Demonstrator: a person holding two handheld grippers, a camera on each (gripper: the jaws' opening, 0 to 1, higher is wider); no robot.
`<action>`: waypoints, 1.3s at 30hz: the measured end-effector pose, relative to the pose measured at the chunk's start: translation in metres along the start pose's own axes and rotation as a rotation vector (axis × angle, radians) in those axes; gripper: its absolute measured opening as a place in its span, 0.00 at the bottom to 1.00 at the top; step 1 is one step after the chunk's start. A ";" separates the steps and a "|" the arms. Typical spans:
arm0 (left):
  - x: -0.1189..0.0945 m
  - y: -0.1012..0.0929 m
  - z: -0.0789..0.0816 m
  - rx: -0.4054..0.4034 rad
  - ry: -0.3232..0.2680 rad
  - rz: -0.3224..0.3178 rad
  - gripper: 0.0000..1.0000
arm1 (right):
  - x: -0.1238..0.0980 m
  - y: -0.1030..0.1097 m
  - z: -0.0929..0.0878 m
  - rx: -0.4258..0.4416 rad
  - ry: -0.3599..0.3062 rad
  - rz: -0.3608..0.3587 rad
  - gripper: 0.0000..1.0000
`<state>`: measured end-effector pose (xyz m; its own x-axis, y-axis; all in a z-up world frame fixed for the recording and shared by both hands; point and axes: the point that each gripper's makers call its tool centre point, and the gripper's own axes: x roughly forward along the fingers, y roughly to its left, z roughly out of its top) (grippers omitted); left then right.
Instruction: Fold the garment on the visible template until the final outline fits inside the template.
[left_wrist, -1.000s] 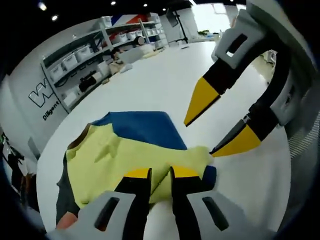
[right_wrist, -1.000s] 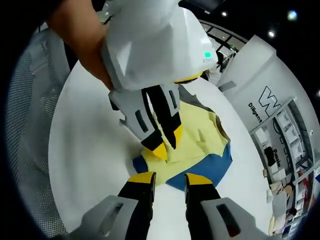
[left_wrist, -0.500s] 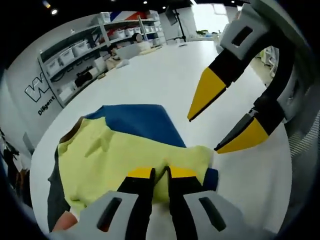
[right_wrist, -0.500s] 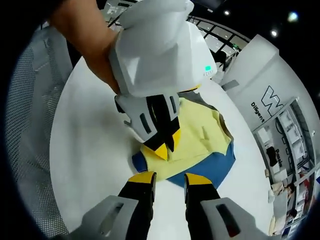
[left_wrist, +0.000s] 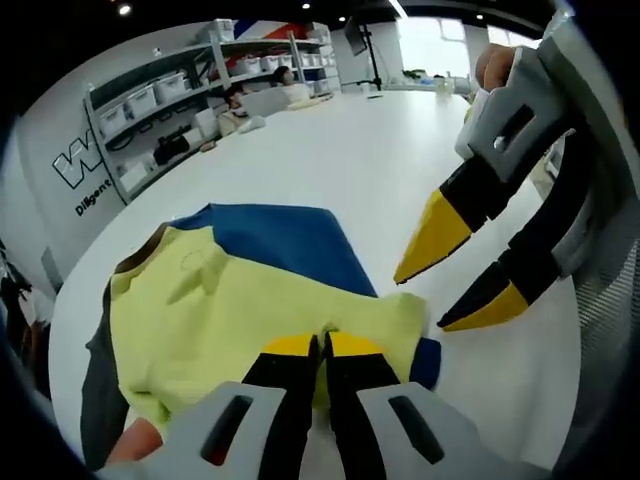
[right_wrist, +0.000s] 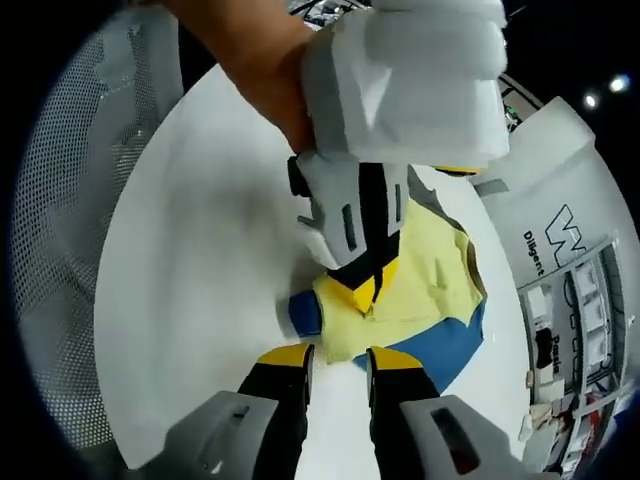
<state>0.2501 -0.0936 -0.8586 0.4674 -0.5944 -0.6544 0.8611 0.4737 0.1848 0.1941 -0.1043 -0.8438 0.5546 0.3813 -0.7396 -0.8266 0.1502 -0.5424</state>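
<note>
Your left tongs have black jaws with yellow tips on light grey bodies cut with dark slots. Your right tongs match: black jaws, yellow tips, grey slotted bodies. A big white faceted housing sits behind the left tongs, your bare forearm above it.

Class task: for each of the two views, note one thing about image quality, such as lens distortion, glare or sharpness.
Left gripper view: the fisheye bends the shelving and table edge into curves; ceiling lights flare; the yellow garment looks sharp. Right gripper view: the left tongs loom oversized, their white housing brightly lit, casting a soft shadow on the table.
</note>
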 end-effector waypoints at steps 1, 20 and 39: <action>0.000 0.000 0.000 -0.001 0.000 -0.001 0.00 | 0.000 0.000 0.000 -0.011 0.002 -0.001 0.17; -0.004 0.003 0.003 -0.062 -0.024 -0.007 0.00 | 0.007 -0.007 0.005 -0.153 0.016 -0.017 0.00; -0.059 0.049 0.013 -0.177 -0.139 0.104 0.00 | 0.003 -0.018 0.015 -0.220 0.001 -0.053 0.00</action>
<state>0.2674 -0.0439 -0.8008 0.5850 -0.6146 -0.5293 0.7643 0.6361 0.1061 0.2094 -0.0919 -0.8300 0.5967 0.3772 -0.7083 -0.7558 -0.0324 -0.6540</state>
